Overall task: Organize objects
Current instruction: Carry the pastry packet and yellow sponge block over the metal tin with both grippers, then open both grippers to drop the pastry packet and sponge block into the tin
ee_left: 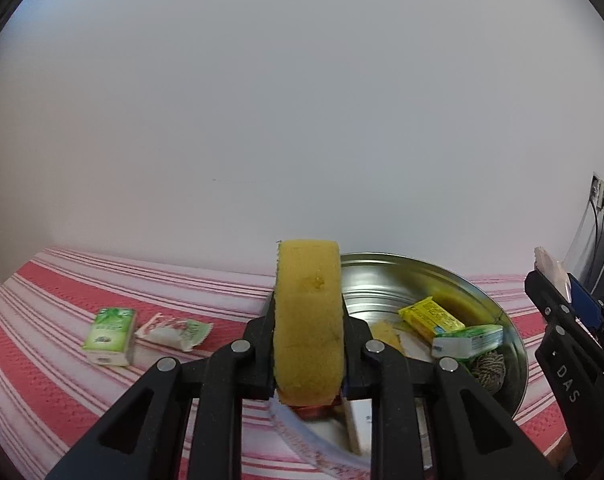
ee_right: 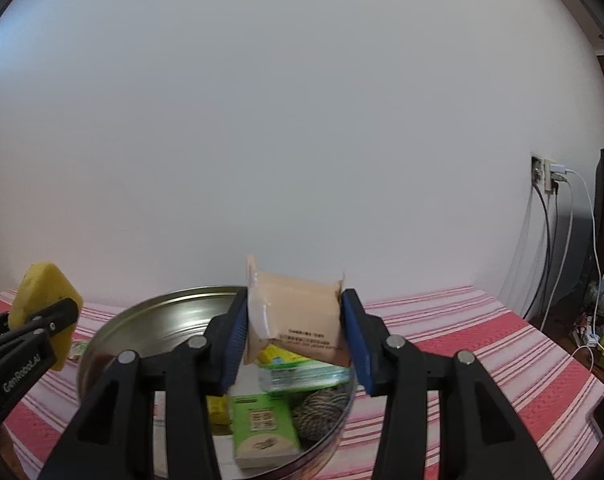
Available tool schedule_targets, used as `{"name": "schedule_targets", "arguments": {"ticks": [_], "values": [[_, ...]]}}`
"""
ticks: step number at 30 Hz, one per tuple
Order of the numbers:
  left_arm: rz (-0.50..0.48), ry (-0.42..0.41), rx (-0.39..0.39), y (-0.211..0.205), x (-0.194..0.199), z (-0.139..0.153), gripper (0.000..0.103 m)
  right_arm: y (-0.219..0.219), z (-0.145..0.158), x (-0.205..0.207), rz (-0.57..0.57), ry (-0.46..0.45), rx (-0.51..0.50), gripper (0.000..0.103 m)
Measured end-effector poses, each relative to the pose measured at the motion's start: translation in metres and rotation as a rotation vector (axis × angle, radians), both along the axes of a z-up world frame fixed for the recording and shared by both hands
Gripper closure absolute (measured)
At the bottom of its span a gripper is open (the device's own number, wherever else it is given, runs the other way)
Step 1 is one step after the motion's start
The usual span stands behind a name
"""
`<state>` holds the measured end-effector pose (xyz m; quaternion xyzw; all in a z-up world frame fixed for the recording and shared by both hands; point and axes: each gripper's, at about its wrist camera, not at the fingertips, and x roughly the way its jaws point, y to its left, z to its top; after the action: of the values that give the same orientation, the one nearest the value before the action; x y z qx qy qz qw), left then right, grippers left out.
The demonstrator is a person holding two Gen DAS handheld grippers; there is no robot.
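- The left gripper (ee_left: 308,320) has its black jaws pressed in on a thick yellow foam sponge (ee_left: 308,312), which stands on edge between them, up off the cloth.
- From the right wrist camera that same sponge (ee_right: 42,304) shows at the far left edge, clamped in the left gripper's black fingers (ee_right: 42,326).
- The right gripper (ee_right: 296,332), with blue-padded jaws, pinches a beige paper-like sachet (ee_right: 298,316) by its two side edges (small dark print runs along its lower part); the sachet hangs above the bowl.
- Just under and beyond both grippers sits the round shiny metal bowl (ee_left: 386,276), resting on a red-and-white striped cloth (ee_left: 42,360).
- Inside the bowl: a yellow rectangular packet (ee_left: 432,316), a green-and-white tissue pack (ee_left: 468,340) lying against it, and a ball of grey-brown twine (ee_left: 488,364) at the near right wall.
- The right wrist view adds a green box with a white panel (ee_right: 264,428) at the near side of the bowl, just beside the twine.
- Left of the bowl, out on the cloth, lies a small green-and-white tissue packet (ee_left: 110,336), and just beside it a white, red and green crinkled wrapper (ee_left: 174,330); the two look close together, though whether they touch cannot be told.
- Behind everything is a plain white wall (ee_right: 302,120), with a wall socket and cables (ee_right: 546,176) at the far right.
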<state>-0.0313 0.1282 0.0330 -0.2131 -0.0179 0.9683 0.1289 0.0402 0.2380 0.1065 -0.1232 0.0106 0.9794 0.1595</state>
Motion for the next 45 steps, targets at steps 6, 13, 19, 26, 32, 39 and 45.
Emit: {"name": "schedule_targets", "arguments": {"ticks": [6, 13, 19, 26, 32, 39, 45], "values": [[-0.031, -0.047, -0.017, 0.022, -0.016, -0.006, 0.08, 0.004, -0.007, -0.026, -0.065, -0.018, 0.014, 0.057], [-0.072, -0.115, -0.093, 0.05, -0.034, -0.02, 0.08, 0.013, -0.019, -0.053, -0.064, -0.097, -0.013, 0.057], [-0.074, -0.164, -0.128, 0.057, -0.039, -0.032, 0.08, 0.029, -0.03, -0.064, -0.039, -0.165, -0.046, 0.057], [-0.057, -0.177, -0.135, 0.055, -0.034, -0.033, 0.079, 0.02, -0.036, -0.064, -0.005, -0.211, -0.068, 0.057], [-0.026, -0.163, -0.148, 0.052, -0.035, -0.029, 0.056, 0.021, -0.033, -0.06, 0.132, -0.199, -0.095, 0.039], [0.037, -0.037, -0.088, 0.025, -0.013, -0.004, 0.006, 0.043, -0.015, -0.025, 0.152, -0.006, -0.244, 0.0], [0.078, -0.028, -0.048, 0.0, -0.003, -0.005, 0.006, 0.072, -0.013, -0.01, 0.035, 0.049, -0.305, 0.0]]}}
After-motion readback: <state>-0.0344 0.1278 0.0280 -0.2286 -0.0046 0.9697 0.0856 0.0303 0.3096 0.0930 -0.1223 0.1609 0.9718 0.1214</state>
